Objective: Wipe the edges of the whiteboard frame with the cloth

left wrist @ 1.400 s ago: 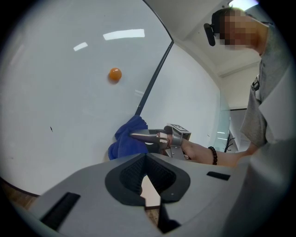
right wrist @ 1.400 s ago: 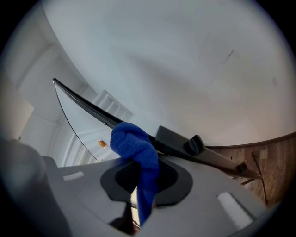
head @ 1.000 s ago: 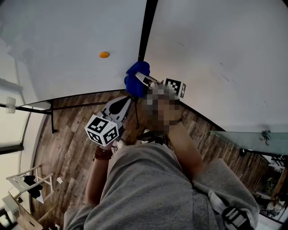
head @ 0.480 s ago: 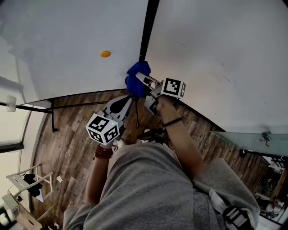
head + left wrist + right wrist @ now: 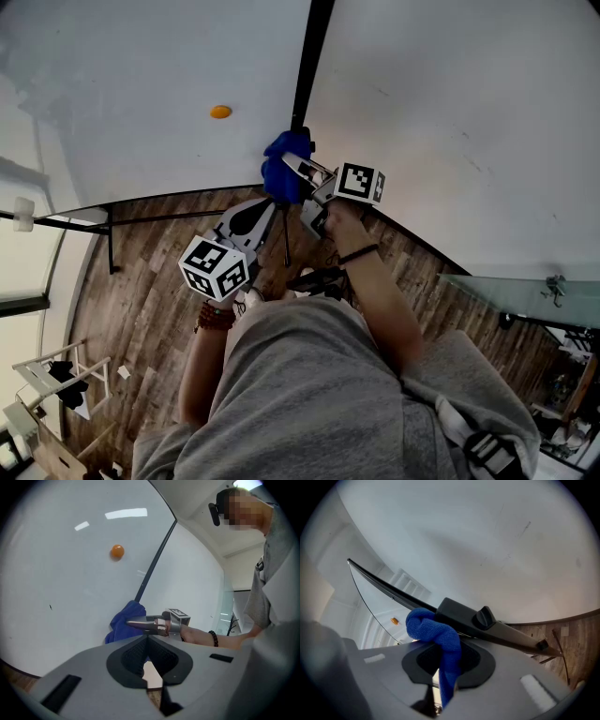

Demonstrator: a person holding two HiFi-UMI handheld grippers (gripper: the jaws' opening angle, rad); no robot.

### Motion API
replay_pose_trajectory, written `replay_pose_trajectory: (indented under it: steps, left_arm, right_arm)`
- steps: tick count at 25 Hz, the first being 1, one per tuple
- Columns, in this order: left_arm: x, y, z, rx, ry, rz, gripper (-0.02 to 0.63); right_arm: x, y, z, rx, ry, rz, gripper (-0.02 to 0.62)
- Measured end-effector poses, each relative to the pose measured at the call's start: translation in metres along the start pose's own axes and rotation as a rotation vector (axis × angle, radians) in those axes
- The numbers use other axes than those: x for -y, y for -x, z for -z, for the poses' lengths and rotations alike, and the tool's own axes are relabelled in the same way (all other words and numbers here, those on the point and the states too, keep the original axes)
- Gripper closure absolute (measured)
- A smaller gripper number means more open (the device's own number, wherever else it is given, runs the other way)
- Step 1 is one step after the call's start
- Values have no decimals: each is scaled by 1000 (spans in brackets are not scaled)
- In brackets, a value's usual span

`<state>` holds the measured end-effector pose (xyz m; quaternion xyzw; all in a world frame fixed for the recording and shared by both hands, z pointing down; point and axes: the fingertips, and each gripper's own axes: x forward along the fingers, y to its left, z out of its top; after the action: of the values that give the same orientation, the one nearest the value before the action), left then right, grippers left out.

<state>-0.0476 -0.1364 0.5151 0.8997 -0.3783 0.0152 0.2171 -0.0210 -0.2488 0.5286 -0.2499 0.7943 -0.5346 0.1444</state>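
Note:
A blue cloth is bunched against the black vertical frame of the whiteboard. My right gripper is shut on the blue cloth, which hangs down between its jaws and presses on the frame bar. My left gripper sits just below and left of the cloth, apart from it. Its jaws, seen in the left gripper view, are shut with nothing in them. The right gripper's fingers show there in front of the cloth.
An orange magnet sticks to the whiteboard left of the frame. A black knob sits on the frame bar beside the cloth. Below is wooden floor, with the board's stand legs and a glass panel at right.
The right gripper and the cloth have crept slightly up along the frame. The left gripper has hardly moved.

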Motion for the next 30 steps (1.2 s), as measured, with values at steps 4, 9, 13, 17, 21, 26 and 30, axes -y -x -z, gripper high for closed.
replay_pose_trajectory:
  steps: [4,9,13,17,21,26,30]
  left_arm:
    - [-2,1,1,1,3,-7,598]
    - [-6,4,1,3,7,-18,598]
    - [-8,6,1,4,9,-26,598]
    - [-9,6,1,4,11,-30,598]
    - [-10,6,3,6,13,-30,598]
    - [-11,7,2,9,13,-35,598]
    - [-12,9,2,11,13,-39,598]
  right_arm:
    - [6,-1,2,-4,-6,11,535]
    - [14,-1,5,-10,-10,20,535]
    - [18,-1,7,-14,-19,24,535]
    - [21,-2,9,-19,-23,28,534]
    - [25,-2,11,-23,-30,30,535]
    - [28,-2,11,-29,-36,29,535]
    - [33,-2,13,-33,-45,33,534]
